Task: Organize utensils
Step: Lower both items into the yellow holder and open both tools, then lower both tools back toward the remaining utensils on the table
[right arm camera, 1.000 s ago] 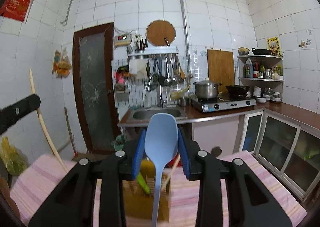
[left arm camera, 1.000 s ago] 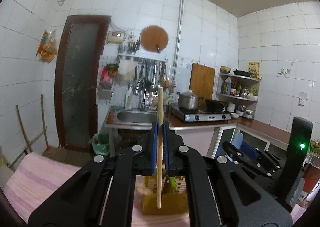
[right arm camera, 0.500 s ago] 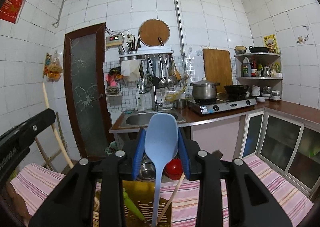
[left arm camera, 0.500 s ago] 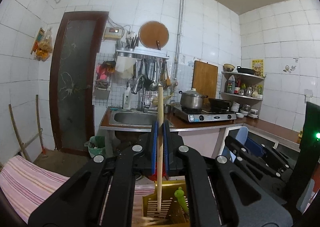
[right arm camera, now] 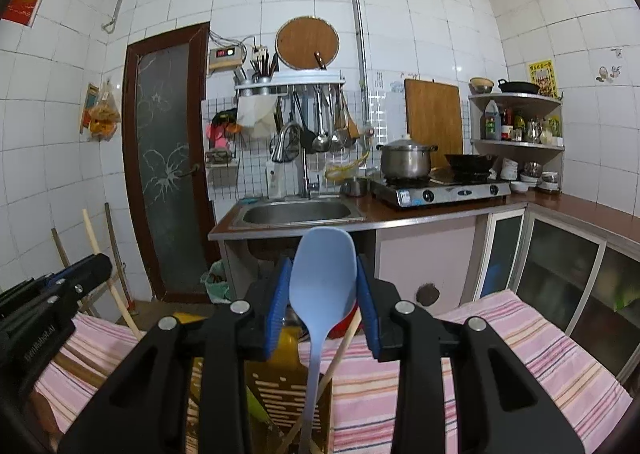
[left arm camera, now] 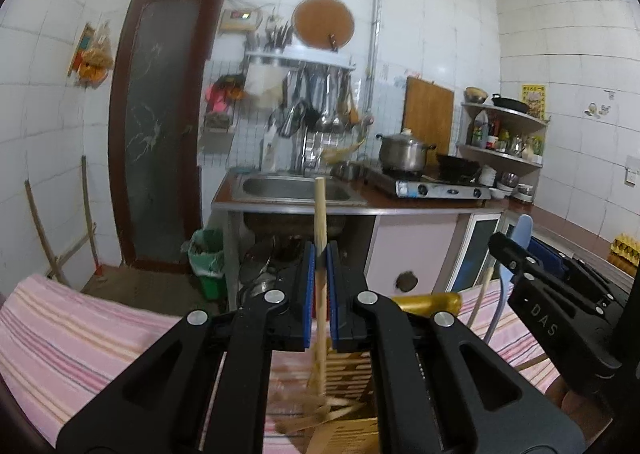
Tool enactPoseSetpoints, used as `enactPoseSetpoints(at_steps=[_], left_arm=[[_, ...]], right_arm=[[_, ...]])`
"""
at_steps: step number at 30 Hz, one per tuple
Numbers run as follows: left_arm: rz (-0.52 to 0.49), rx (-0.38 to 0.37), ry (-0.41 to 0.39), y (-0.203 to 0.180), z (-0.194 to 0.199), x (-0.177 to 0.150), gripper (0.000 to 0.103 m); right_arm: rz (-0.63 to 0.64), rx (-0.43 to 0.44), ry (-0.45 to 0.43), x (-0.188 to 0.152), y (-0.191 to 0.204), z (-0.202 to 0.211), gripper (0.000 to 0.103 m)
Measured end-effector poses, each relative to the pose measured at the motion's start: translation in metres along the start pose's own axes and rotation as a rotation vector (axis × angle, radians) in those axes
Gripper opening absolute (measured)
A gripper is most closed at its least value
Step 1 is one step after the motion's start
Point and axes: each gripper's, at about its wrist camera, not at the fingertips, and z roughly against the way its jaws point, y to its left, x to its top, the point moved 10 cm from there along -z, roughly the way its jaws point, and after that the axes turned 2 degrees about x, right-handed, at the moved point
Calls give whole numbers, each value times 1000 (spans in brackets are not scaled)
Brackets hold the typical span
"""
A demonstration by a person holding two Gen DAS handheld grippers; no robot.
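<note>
My left gripper [left arm camera: 319,254] is shut on a thin wooden stick [left arm camera: 320,214] that stands upright. The stick's blurred lower end reaches into the yellow slotted utensil holder [left arm camera: 352,370] just below the fingers. My right gripper [right arm camera: 322,274] is shut on a light blue plastic spoon [right arm camera: 322,294], bowl up, and the handle runs down into the same holder [right arm camera: 280,394]. A wooden chopstick [right arm camera: 340,350] and a green piece [right arm camera: 256,410] lean inside the holder. Each gripper shows in the other's view: the right one [left arm camera: 520,258] with the spoon, the left one [right arm camera: 80,274] with its stick.
The holder stands on a table with a pink striped cloth [right arm camera: 520,354]. Beyond it is a kitchen counter with a steel sink [right arm camera: 296,212], a gas stove with a pot [right arm camera: 406,160], a corner shelf [right arm camera: 516,122], a brown door [right arm camera: 164,158] and a green bin [left arm camera: 208,258].
Both grippers have sunk toward the yellow holder, carrying the stick and the spoon. The stick's lower end and the spoon's handle now sit inside it. Both grips are unchanged.
</note>
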Motion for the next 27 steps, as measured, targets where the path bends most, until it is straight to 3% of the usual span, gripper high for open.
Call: enactPoseSetpoints(at_steps=[4, 6, 8, 12, 15, 17, 22, 24, 27], left_arm=[[13, 11, 39, 11, 0, -8, 8], [10, 31, 45, 18, 2, -7, 19], [28, 29, 45, 23, 8, -2, 51], [48, 36, 22, 34, 32, 15, 70], [45, 47, 13, 42, 55, 28, 80], [41, 68, -6, 48, 77, 36, 93], [22, 113, -7, 61, 126, 39, 98], [3, 119, 25, 64, 141, 27, 98], [-14, 144, 60, 72, 160, 2, 98]], right_arm=[[34, 0, 12, -4, 3, -1, 33], [49, -3, 24, -5, 4, 0, 33], [65, -11, 63, -8, 5, -2, 34], [73, -17, 106, -3, 4, 4, 58], [78, -29, 114, 10, 1, 21, 64], [93, -41, 124, 16, -2, 37, 74], [149, -73, 144, 13, -10, 82, 85], [158, -83, 169, 2, -14, 101, 92], [169, -83, 194, -17, -16, 123, 94]])
